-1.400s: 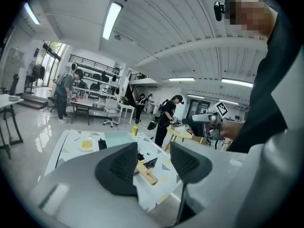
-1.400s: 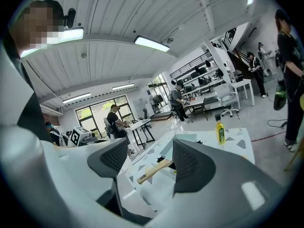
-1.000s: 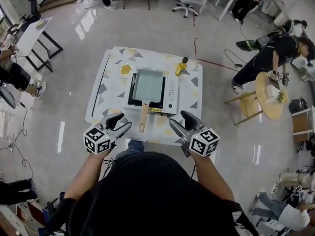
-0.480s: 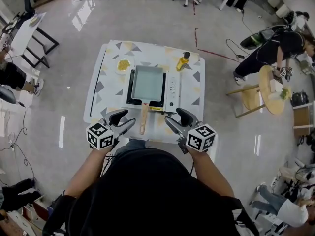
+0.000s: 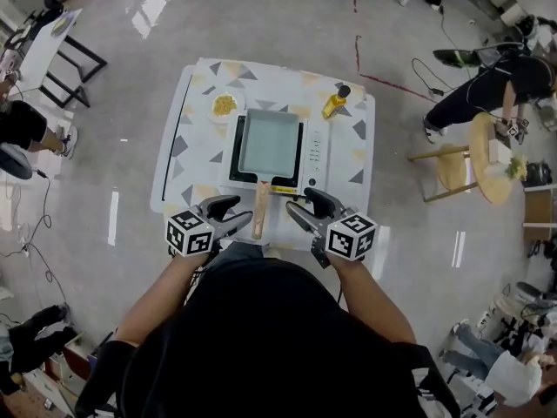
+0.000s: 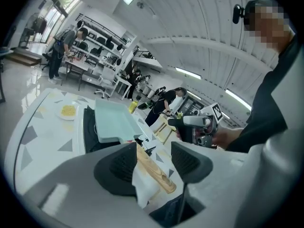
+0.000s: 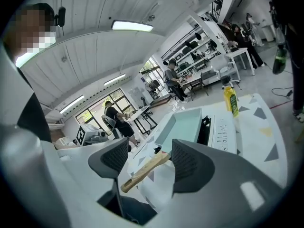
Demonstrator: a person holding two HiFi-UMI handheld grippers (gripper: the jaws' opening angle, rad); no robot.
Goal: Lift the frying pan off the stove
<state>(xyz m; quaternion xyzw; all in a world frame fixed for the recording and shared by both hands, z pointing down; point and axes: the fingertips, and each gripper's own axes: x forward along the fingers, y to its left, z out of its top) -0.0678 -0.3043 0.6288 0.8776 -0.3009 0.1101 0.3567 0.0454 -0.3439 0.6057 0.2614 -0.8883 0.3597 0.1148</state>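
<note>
A pale green rectangular frying pan [image 5: 265, 144] sits on a black-topped portable stove [image 5: 305, 157] in the middle of the white table [image 5: 198, 94]. Its wooden handle [image 5: 259, 208] points toward me and reaches the table's near edge. My left gripper [image 5: 228, 215] hovers open just left of the handle's end. My right gripper [image 5: 301, 212] hovers open just right of it. In the left gripper view the handle [image 6: 153, 169] lies between the open jaws, beyond them. In the right gripper view the handle [image 7: 144, 170] and pan [image 7: 181, 125] show between the open jaws.
A small plate of yellow food [image 5: 224, 105] lies left of the stove at the back. A yellow oil bottle [image 5: 335, 104] stands at the back right. People, chairs and a round wooden table [image 5: 487, 157] stand around the room.
Both grippers have moved inward and closer to the handle's end. The view has shifted forward over the table. The pan has not moved.
</note>
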